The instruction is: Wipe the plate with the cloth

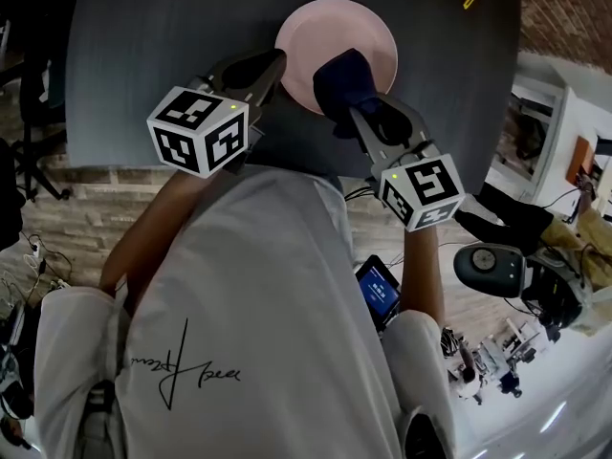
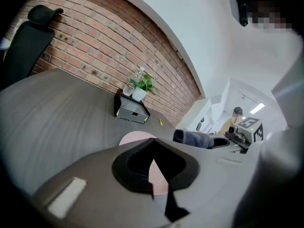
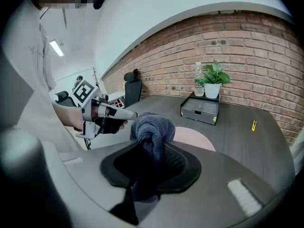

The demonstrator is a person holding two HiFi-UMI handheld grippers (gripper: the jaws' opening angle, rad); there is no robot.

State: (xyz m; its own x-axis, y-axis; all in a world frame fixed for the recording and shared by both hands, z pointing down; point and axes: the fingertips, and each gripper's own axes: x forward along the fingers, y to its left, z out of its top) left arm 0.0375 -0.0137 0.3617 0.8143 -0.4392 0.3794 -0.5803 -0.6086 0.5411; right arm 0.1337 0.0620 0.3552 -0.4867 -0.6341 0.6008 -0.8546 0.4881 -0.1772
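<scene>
In the head view a pink plate hangs over the dark grey table. My left gripper is shut on the plate's left rim. In the left gripper view the plate shows as a pink sliver between the jaws of the left gripper. My right gripper is shut on a bunched dark blue cloth, which rests against the plate's near edge. In the right gripper view the cloth bulges out of the right gripper, with the plate just behind it and the left gripper to its left.
A black box carrying a potted plant and a bottle stands at the table's far side by the brick wall. A small yellow object lies on the table to the right. A black chair stands at the far left. The table's near edge is against the person's body.
</scene>
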